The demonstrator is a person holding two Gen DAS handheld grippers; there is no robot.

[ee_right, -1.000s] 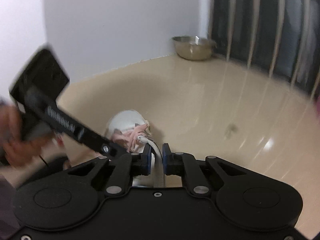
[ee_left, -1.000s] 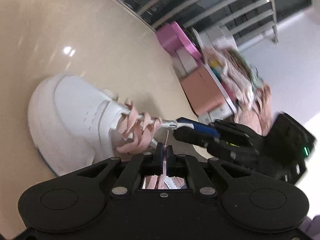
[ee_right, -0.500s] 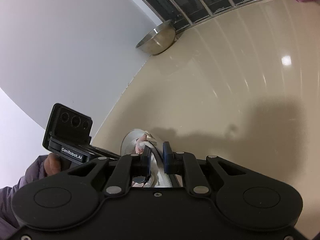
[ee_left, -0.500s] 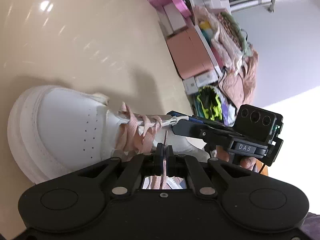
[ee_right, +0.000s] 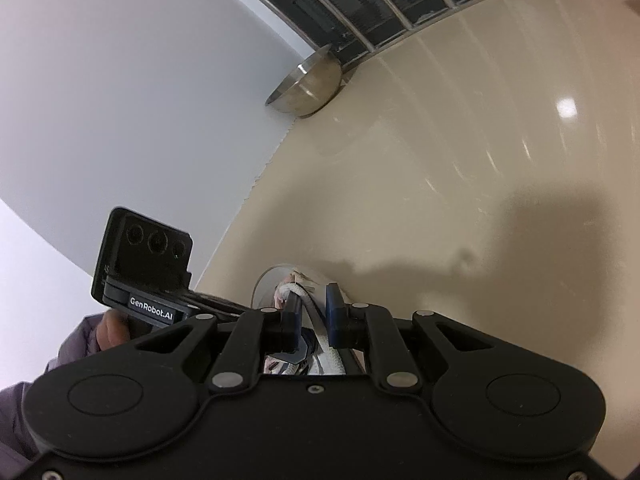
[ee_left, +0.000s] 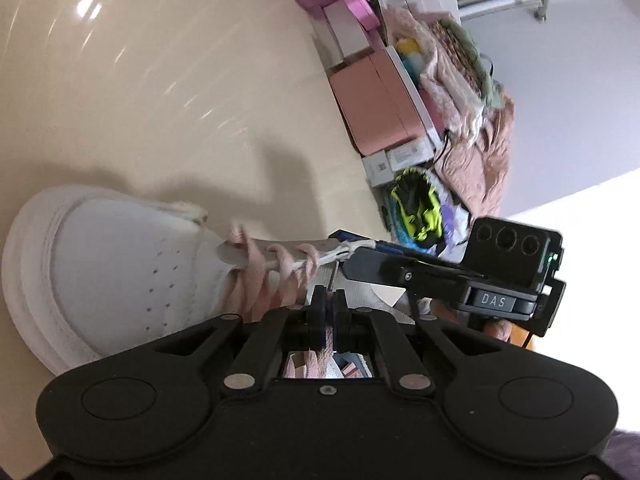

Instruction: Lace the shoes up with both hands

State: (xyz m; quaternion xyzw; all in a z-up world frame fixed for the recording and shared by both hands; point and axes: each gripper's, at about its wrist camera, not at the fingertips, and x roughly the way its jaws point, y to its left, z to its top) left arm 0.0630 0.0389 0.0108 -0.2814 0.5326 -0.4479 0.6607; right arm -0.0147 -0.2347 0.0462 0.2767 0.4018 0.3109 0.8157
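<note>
Looking through your left camera, the white shoe [ee_left: 120, 268] lies at lower left, its pink lace [ee_left: 272, 276] crossed up the eyelets; your left gripper [ee_left: 329, 300] pinches a lace strand, while the right gripper [ee_left: 352, 254] nips the white tip at centre. From the right camera, those fingers [ee_right: 334, 300] stand slightly apart around the tip. You seem mid-threading; next, steer the tip through an eyelet.
</note>
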